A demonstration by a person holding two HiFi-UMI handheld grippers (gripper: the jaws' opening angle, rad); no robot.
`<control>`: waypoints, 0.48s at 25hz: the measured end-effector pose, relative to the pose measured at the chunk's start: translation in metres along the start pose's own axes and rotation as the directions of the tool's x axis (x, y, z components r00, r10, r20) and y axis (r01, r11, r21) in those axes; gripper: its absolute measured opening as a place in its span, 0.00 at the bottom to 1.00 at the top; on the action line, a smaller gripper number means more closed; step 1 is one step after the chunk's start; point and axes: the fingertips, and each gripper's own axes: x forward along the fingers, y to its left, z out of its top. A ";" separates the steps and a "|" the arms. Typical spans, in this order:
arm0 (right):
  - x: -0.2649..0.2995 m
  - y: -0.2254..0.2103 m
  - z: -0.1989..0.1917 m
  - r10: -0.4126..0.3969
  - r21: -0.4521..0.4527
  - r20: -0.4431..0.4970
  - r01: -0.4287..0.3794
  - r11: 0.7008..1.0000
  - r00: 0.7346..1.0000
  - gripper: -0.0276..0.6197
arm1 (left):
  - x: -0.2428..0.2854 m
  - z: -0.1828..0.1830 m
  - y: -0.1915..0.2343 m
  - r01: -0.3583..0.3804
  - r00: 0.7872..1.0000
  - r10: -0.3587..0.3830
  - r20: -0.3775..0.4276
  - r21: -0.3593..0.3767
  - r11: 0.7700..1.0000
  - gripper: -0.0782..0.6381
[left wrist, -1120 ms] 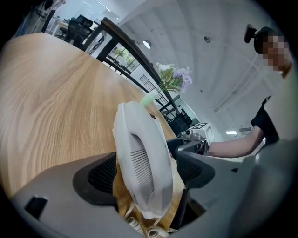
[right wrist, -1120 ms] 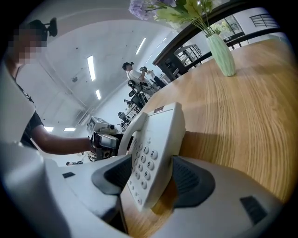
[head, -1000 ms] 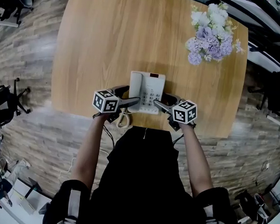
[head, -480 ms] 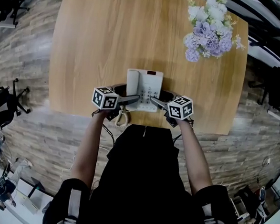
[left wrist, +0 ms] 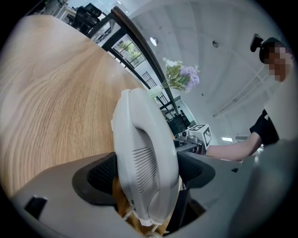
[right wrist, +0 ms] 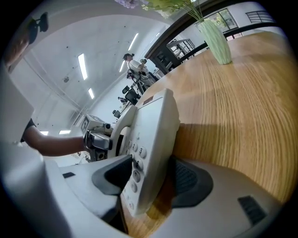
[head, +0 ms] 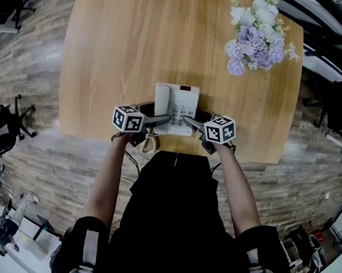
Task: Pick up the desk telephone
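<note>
In the right gripper view we can read the digits 2, 3 and 6 on keypad buttons of the desk telephone. The other buttons are too blurred for us to read. Black-and-white square markers cover the cubes on the left gripper and the right gripper.

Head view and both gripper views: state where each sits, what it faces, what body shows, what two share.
Head view: on the head, steeply down at table, desk telephone; both arms, left tool, right tool show.
Left gripper view: on left tool, facing right; jaws clamp the desk telephone; right forearm beyond.
Right gripper view: on right tool, facing left; jaws clamp its keypad edge; left forearm beyond.
Shared: each gripper view shows the opposite tool.
</note>
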 end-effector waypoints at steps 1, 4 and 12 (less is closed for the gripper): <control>0.000 -0.001 0.000 0.001 0.012 0.006 -0.001 1.000 1.000 0.45 | 0.000 0.000 0.000 0.001 1.000 -0.001 0.007 -0.004 1.000 0.65; 0.001 -0.001 0.002 0.001 0.040 0.019 -0.002 0.999 1.000 0.45 | 0.001 0.002 0.002 -0.005 0.999 0.006 0.038 -0.028 1.000 0.65; -0.001 -0.005 0.009 0.002 0.249 0.136 -0.036 0.968 0.991 0.43 | 0.000 0.004 0.002 -0.029 0.993 0.039 0.114 -0.087 0.996 0.65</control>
